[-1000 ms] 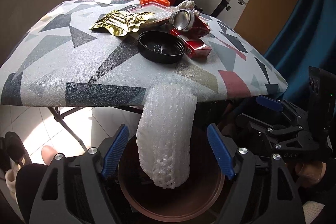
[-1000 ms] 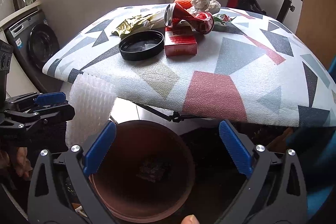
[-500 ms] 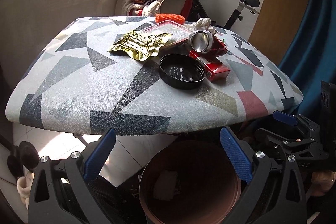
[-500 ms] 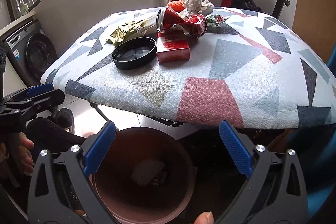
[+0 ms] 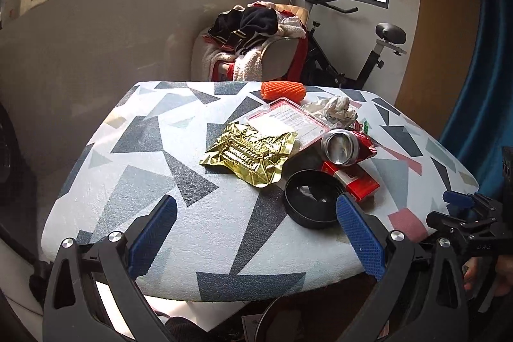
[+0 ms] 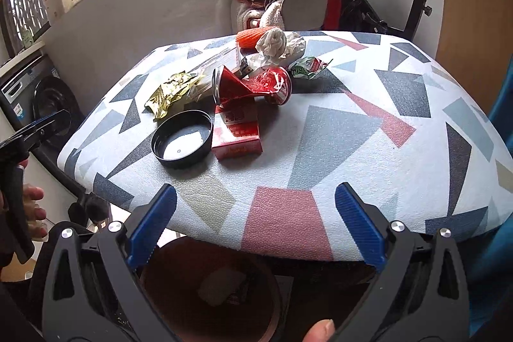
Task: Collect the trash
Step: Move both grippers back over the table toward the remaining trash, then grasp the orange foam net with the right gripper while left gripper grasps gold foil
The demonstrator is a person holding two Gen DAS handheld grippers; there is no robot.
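Since dropping the foam, your left gripper (image 5: 256, 233) has risen, empty and wide; take the black lid (image 5: 312, 202) by the bench's (image 5: 134, 178) near edge.

Each gripper, left (image 5: 256, 233) and right (image 6: 255, 221), is built of matte black plastic arms with triangular cut-outs, joined by round silver screws. The fingers (image 5: 153, 234) are faced with ribbed blue pads. Bare skin (a thumb tip (image 6: 319, 329)) is seen below the right gripper.
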